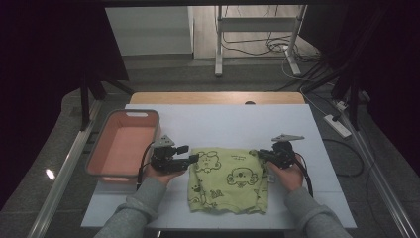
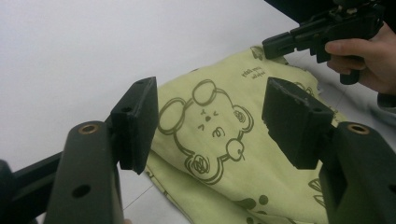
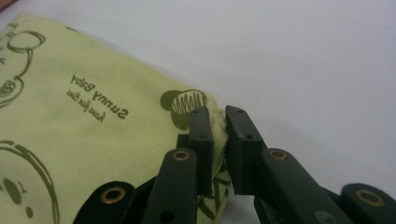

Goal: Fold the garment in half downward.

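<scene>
One green cloth (image 1: 228,180), one pink basket (image 1: 97,153), two tools: left (image 1: 194,158), right (image 1: 261,153).

Cloth (image 1: 228,181) lies flat on table (image 1: 237,124), near front edge, center. Bin (image 1: 124,146) sits to its left. Left tool (image 1: 194,158) at cloth's left edge, right tool (image 1: 261,153) on its far-right corner.

Dim, soft overhead light; dark edges

Lab recording booth: black curtains (image 1: 44,59), floor cables (image 1: 277,47), power strip (image 1: 338,126).
</scene>
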